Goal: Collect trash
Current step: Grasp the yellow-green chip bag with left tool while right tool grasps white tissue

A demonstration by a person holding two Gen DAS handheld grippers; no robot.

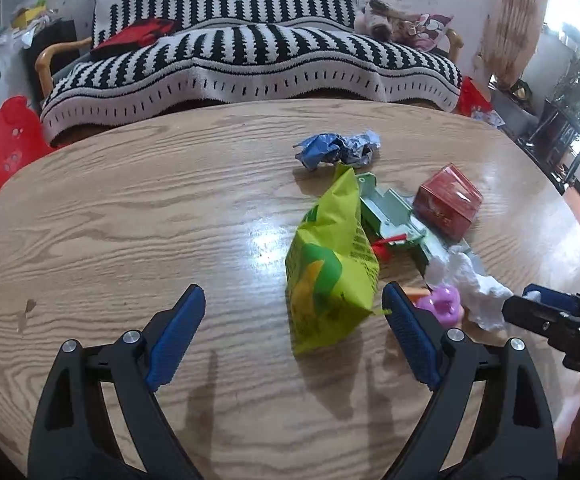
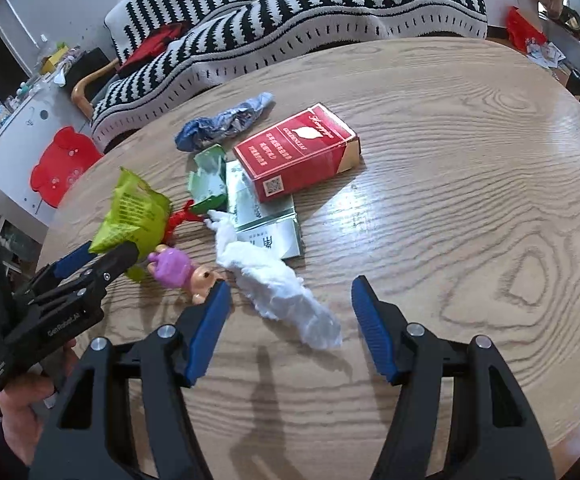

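Trash lies on a round wooden table (image 1: 130,220). A green snack bag (image 1: 330,264) stands between my left gripper's (image 1: 294,308) open jaws; it also shows in the right wrist view (image 2: 134,212). A white crumpled tissue (image 2: 278,284) lies between my right gripper's (image 2: 290,300) open jaws, and shows in the left wrist view (image 1: 466,280). A red cigarette box (image 2: 298,152), a flattened green-white carton (image 2: 258,208), a crumpled blue wrapper (image 2: 222,122), a red scrap (image 2: 178,220) and a small purple-pink toy figure (image 2: 178,270) lie around them.
A sofa with a black-and-white striped cover (image 1: 250,52) stands behind the table. A red plastic stool (image 1: 6,144) sits at the left. Shelves and plants (image 1: 570,100) are at the right by a window.
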